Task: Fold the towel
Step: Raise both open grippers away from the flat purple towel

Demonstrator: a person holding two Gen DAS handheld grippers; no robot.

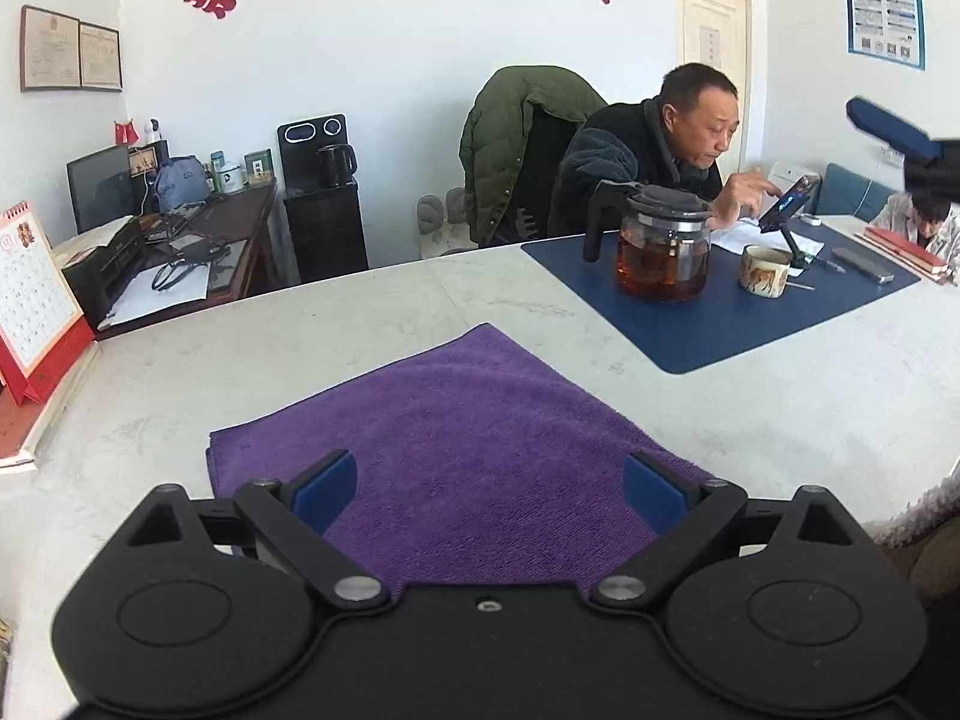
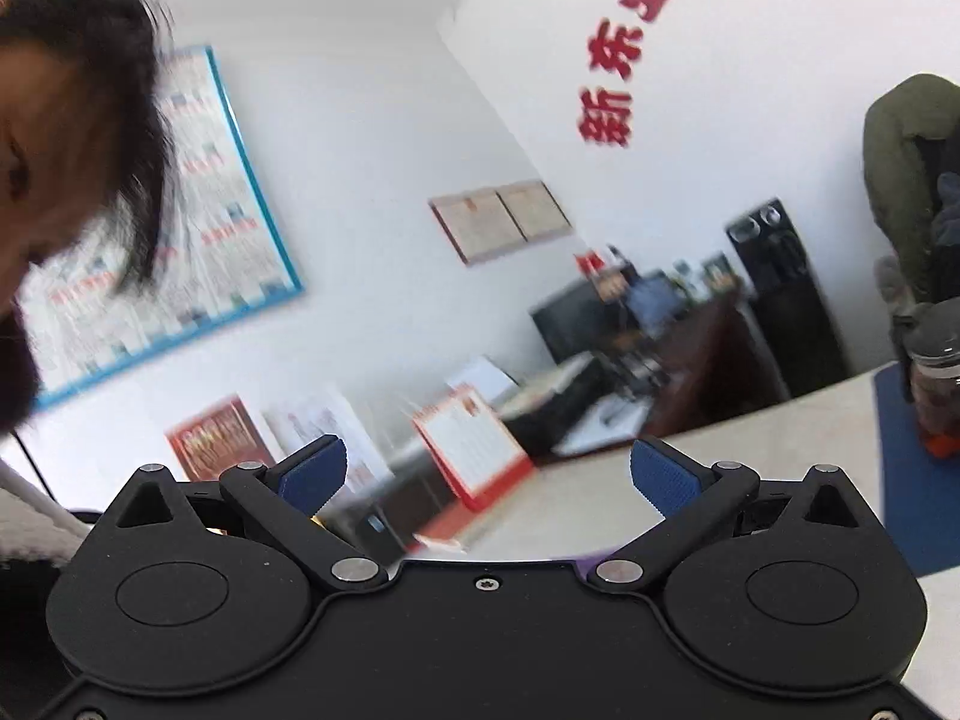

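Observation:
A purple towel (image 1: 456,438) lies folded and flat on the pale table (image 1: 300,336), one corner pointing away from me. My left gripper (image 1: 489,489) hovers above its near part, open, blue pads wide apart with nothing between them. My right gripper (image 2: 487,474) is open too, raised and tilted toward the room and wall; the view is blurred, and only a sliver of purple towel (image 2: 591,558) shows at its base. In the left wrist view, the right gripper's blue finger (image 1: 891,129) shows at the far right edge.
A blue mat (image 1: 720,318) at the right carries a glass teapot (image 1: 663,252), a cup (image 1: 763,270) and a phone stand, with a seated person (image 1: 648,162) behind it. A red desk calendar (image 1: 36,300) stands at the left edge. Another person's head (image 2: 72,138) is close to the right gripper.

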